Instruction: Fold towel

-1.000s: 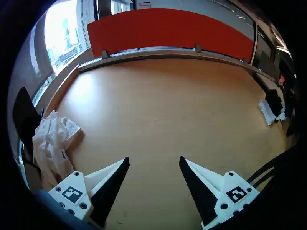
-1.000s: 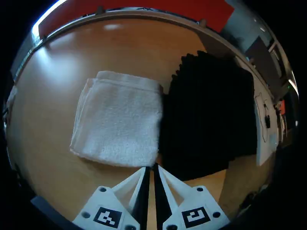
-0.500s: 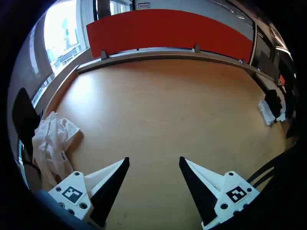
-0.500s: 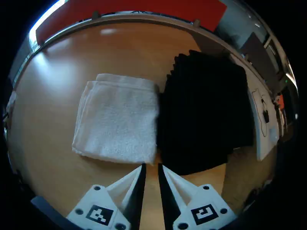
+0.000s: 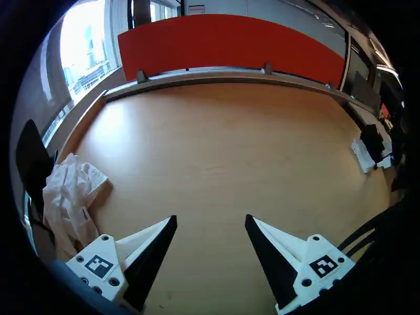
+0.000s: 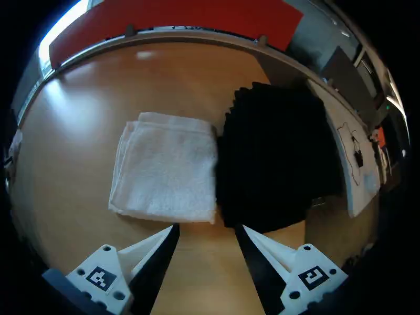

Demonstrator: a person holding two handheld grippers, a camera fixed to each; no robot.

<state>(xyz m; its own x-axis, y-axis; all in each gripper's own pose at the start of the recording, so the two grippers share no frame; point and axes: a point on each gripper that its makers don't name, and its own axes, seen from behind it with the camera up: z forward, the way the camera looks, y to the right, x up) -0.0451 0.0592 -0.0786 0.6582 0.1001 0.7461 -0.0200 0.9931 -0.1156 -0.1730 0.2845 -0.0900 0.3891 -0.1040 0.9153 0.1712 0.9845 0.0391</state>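
Right gripper (image 6: 206, 227) jaws stand apart, holding nothing, just on the near side of the towel (image 6: 165, 176). The towel lies folded flat on the table (image 6: 79, 131), its right edge touching a black stack (image 6: 278, 157). Left gripper (image 5: 210, 218) is likewise spread and empty over bare wood. This fold looks finished. A crumpled cloth (image 5: 71, 194) at the table's left edge is probably next, calling for a reach and a corner pinch.
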